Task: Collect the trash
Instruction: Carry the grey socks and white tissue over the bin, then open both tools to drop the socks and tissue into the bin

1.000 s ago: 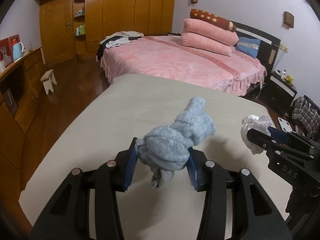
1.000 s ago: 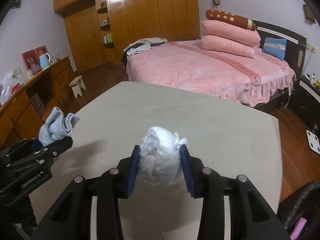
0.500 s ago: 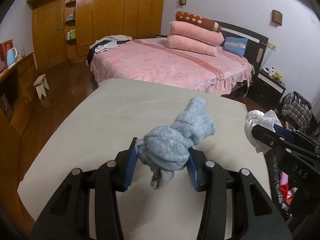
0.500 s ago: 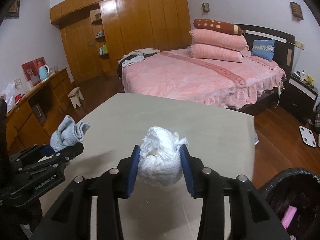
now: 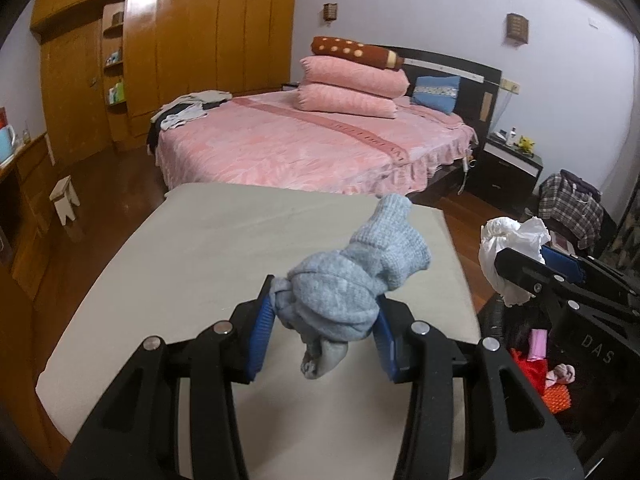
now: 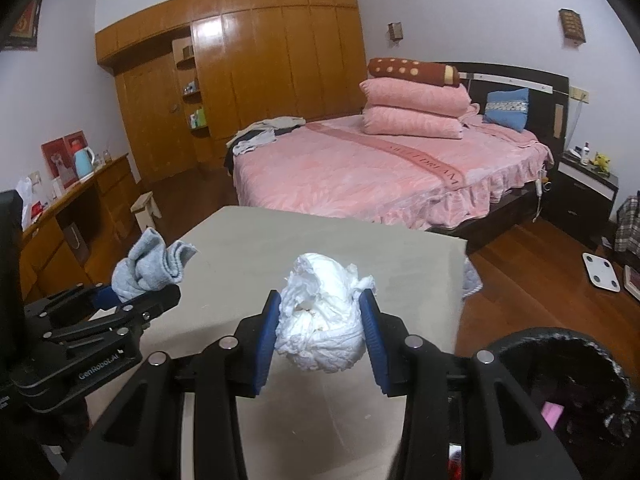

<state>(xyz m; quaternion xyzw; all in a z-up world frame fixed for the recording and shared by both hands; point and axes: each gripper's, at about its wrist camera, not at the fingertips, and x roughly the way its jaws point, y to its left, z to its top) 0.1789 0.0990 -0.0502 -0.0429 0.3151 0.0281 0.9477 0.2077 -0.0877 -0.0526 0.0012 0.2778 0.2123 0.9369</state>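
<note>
My left gripper (image 5: 320, 332) is shut on a balled-up grey sock (image 5: 344, 288), held above the beige table (image 5: 224, 248). My right gripper (image 6: 320, 336) is shut on a crumpled white tissue wad (image 6: 320, 332), also in the air near the table's right edge. The left wrist view shows the right gripper (image 5: 520, 264) with the tissue wad (image 5: 508, 248) over a black trash bin (image 5: 532, 364). The right wrist view shows the left gripper (image 6: 132, 300) with the grey sock (image 6: 148, 266) off to the left. The black trash bin (image 6: 560, 384) stands at the lower right, with pink and red trash inside.
A pink bed (image 6: 380, 176) with stacked pillows stands beyond the table. A wooden wardrobe (image 6: 260, 64) fills the back wall. A wooden sideboard (image 6: 68, 216) runs along the left, a dark nightstand (image 6: 584, 196) stands at the right. A white scale (image 6: 600, 272) lies on the wood floor.
Both grippers have moved right and up with their loads, toward the table's right edge. The trash bin has come into view under the right gripper.
</note>
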